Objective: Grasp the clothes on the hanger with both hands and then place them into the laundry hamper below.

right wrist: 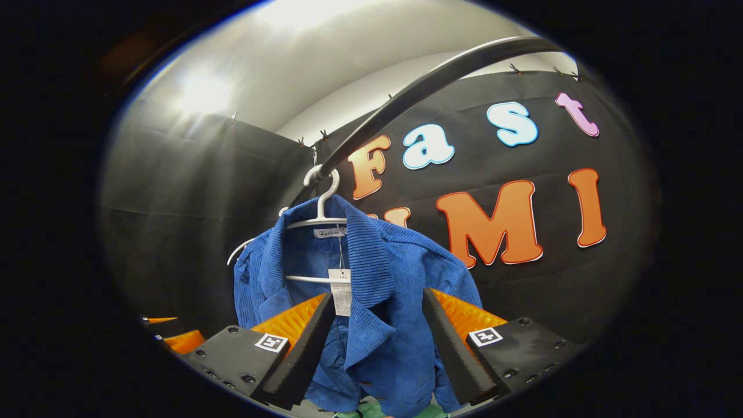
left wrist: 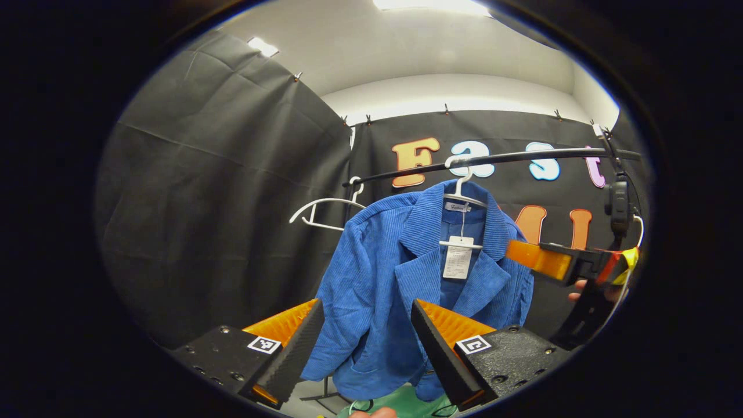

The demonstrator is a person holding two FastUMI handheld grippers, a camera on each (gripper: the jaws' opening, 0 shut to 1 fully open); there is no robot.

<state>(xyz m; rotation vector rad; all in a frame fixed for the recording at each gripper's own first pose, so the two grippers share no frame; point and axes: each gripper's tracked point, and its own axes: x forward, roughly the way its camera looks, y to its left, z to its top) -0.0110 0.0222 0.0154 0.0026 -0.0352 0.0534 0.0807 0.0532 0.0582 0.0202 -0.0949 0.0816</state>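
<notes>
1. Left gripper view showed the blue corduroy jacket hanging on a white plastic hanger from the black rail.
2. Left gripper fingers stood apart, empty.
3. Right gripper fingers stood apart before the jacket.

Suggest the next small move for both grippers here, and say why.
Probably ease both grippers forward onto the blue jacket. The left gripper and right gripper are open, short of the cloth, and the jacket hangs on its white hanger.

The blue jacket's hem is hidden behind gripper fingers; the green hamper below it is cropped.
</notes>
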